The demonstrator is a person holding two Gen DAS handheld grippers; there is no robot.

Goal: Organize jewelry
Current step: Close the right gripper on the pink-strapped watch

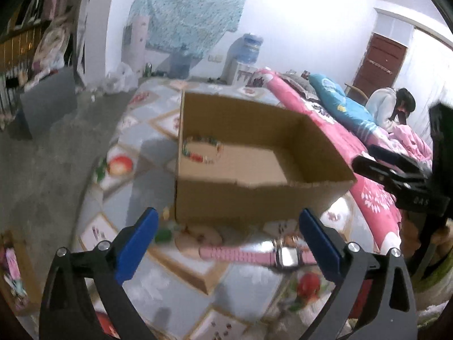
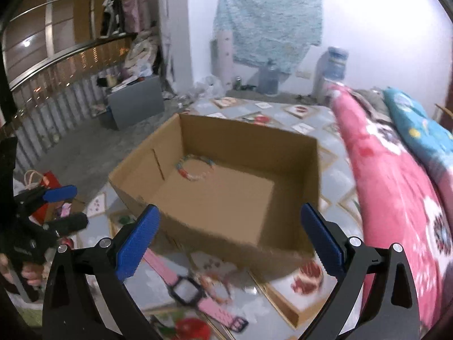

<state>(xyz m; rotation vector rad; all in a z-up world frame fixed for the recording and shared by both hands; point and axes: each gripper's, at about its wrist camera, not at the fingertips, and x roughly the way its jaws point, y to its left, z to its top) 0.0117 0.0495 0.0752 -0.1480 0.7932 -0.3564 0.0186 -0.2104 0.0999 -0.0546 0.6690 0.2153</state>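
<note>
Both tools empty: left gripper (image 1: 228,243) spread wide with nothing between the blue pads, right gripper (image 2: 229,240) likewise wide and holding nothing. Already in the cardboard box (image 1: 283,198): a colourful beaded bracelet (image 1: 202,148), lying in the far left corner of the floor. Still out on the patterned bed cover (image 1: 158,130), just in front of the box's near wall: a pink-strapped watch (image 1: 283,256), stretched out flat. Likely next: fetching that watch. Best taken across the strap, close beside the square case, not on the glass face. Worth coming down steeply with the pads either side of the strap, pressing slightly into the soft cover, then closing slowly. Afterwards a lift clear of the near wall before letting go over the bare floor, away from the bracelet. Much motion blur here, so finer details hard to tell.
</note>
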